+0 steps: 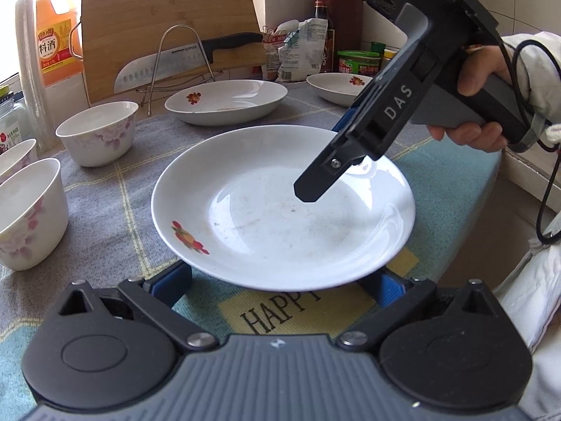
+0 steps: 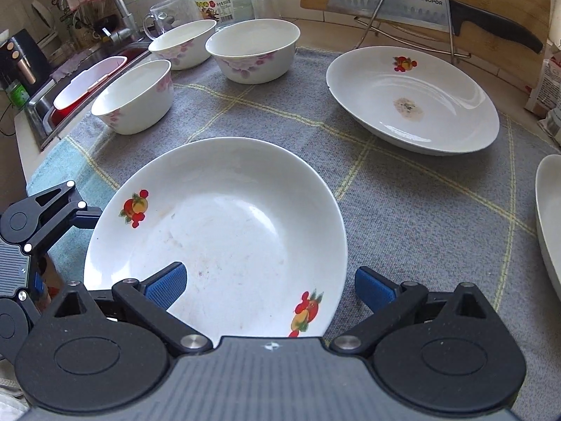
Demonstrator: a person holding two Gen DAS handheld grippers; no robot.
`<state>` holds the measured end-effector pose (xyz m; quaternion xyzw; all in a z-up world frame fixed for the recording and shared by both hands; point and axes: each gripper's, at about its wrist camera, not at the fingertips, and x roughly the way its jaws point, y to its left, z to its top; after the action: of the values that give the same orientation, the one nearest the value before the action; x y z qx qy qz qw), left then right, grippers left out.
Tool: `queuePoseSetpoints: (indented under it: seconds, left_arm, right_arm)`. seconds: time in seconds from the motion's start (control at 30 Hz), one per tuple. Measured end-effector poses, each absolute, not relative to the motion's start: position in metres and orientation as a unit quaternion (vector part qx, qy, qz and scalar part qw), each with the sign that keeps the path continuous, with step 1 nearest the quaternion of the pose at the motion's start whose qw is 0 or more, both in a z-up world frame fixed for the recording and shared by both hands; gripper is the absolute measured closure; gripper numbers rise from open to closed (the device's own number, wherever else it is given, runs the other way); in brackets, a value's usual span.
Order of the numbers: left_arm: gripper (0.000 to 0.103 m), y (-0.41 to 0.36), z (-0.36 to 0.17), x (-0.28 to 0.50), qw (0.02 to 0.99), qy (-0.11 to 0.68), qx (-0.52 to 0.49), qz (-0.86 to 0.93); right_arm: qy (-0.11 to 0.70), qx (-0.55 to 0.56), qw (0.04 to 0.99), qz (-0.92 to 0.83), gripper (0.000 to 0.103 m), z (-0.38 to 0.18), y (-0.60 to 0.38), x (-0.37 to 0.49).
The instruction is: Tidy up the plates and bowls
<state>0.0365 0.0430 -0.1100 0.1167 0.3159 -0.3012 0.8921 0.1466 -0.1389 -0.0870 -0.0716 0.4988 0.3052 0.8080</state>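
A white plate with fruit prints (image 1: pixel 280 210) (image 2: pixel 217 224) lies on the grey checked mat. My left gripper (image 1: pixel 278 273) is open, and the plate's near rim hangs over its two blue pads (image 1: pixel 171 280). My right gripper (image 1: pixel 324 159) (image 2: pixel 270 270) comes in from the far right and is open. It straddles the plate's rim, one pad (image 2: pixel 168 286) over the plate's inside and the other outside it. Two more fruit-print plates (image 1: pixel 224 100) (image 1: pixel 336 86) sit behind. Three floral bowls (image 2: pixel 252 49) (image 2: pixel 136 94) (image 2: pixel 182 40) stand at the left.
A cutting board (image 1: pixel 168 31) leans on the back wall with a large knife (image 1: pixel 182 59) on a wire rack in front of it. Bottles and jars (image 1: pixel 58 31) line the back. A sink (image 2: pixel 80 80) lies beyond the bowls. The counter edge drops off on the right.
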Motion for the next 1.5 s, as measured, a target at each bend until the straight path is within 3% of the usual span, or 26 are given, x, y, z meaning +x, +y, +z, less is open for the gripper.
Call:
queuePoseSetpoints:
  seconds: [1.5]
  left_arm:
    - [0.0,0.041,-0.105,0.048,0.871,0.329,0.146,-0.334]
  right_arm:
    - [0.536,-0.052,0.756,0.372,0.006,-0.084,-0.127,0.185]
